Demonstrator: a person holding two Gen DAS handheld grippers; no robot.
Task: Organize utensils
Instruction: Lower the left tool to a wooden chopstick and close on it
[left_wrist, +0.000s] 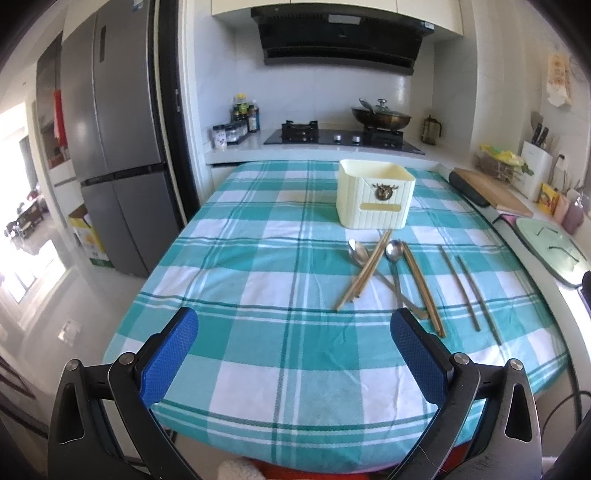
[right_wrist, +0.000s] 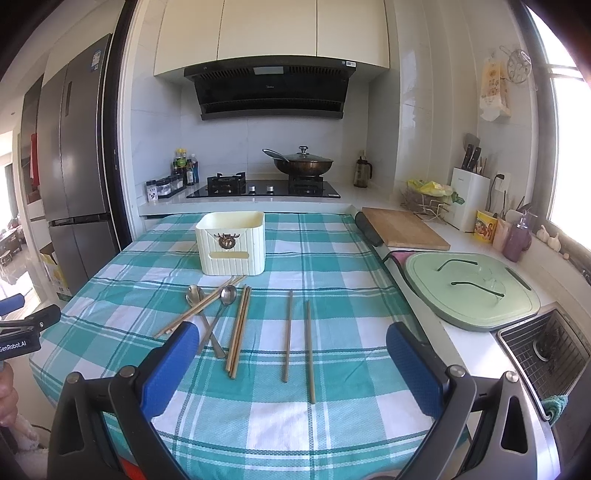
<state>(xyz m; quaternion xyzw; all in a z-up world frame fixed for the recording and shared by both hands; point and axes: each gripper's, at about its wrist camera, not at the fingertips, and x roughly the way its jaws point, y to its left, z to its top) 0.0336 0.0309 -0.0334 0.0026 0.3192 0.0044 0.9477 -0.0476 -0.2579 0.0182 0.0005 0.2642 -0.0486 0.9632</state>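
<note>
A cream utensil box (left_wrist: 375, 197) (right_wrist: 231, 243) stands on the far part of the checked tablecloth (left_wrist: 258, 295) (right_wrist: 332, 266). In front of it lie two metal spoons (left_wrist: 393, 254) (right_wrist: 228, 295), crossed at the handles, and several wooden chopsticks (left_wrist: 365, 271) (right_wrist: 240, 325). Two single chopsticks (left_wrist: 460, 286) (right_wrist: 288, 332) lie apart to the right. My left gripper (left_wrist: 295, 350) is open and empty above the table's near edge. My right gripper (right_wrist: 291, 358) is open and empty above the near right part, over the single chopsticks.
A counter runs along the right with a wooden cutting board (right_wrist: 404, 227), a green board (right_wrist: 469, 288) and a sink (right_wrist: 550, 354). A stove with a wok (right_wrist: 301, 164) stands behind the table. A fridge (left_wrist: 118, 147) is at the left.
</note>
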